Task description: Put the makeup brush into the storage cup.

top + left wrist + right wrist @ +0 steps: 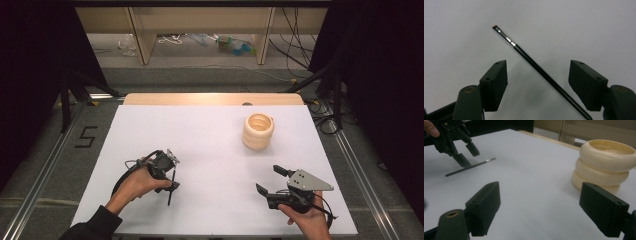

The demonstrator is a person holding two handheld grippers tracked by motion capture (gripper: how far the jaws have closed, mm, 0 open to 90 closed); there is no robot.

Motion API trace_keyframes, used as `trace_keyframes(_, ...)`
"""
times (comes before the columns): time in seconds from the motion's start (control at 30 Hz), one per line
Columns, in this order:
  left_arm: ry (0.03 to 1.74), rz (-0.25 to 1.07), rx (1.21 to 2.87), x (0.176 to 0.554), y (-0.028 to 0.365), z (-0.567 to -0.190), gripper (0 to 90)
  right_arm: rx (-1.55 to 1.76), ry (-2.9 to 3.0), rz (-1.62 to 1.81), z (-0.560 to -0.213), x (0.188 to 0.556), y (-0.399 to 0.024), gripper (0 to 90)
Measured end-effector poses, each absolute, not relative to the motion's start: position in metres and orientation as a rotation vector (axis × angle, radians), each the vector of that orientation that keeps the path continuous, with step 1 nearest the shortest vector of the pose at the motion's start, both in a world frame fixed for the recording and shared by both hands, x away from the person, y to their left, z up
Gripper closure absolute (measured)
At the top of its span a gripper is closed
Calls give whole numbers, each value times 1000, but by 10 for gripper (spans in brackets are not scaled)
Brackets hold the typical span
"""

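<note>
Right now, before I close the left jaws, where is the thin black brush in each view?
High view: the brush lies lower left on the white table, under the left gripper.
Left gripper view: it runs diagonally between the open jaws, bristle tip upper left.
Right gripper view: upper left, flat beneath the far left gripper.
Shared landmark: high and right gripper views both show the cream ringed cup.

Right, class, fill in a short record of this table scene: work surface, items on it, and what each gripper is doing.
surface: white table top
item 1: thin black brush, lying flat on the table
item 2: cream ribbed holder, upright, far right, apart from the brush
left gripper: open, jaws either side of the brush, pads not touching it
right gripper: open, nothing between its jaws, pointed toward the holder
</note>
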State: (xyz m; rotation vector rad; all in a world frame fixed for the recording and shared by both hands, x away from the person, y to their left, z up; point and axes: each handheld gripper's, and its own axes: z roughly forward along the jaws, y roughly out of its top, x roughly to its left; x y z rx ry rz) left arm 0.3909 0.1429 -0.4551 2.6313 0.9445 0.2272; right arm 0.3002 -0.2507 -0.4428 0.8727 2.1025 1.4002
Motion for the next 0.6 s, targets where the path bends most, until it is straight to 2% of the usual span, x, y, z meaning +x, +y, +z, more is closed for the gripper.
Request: trace_keyframes(0.6, 1022, 137, 2657, 398, 140, -459, 446, 859, 2114, 1392, -443, 300, -249, 182)
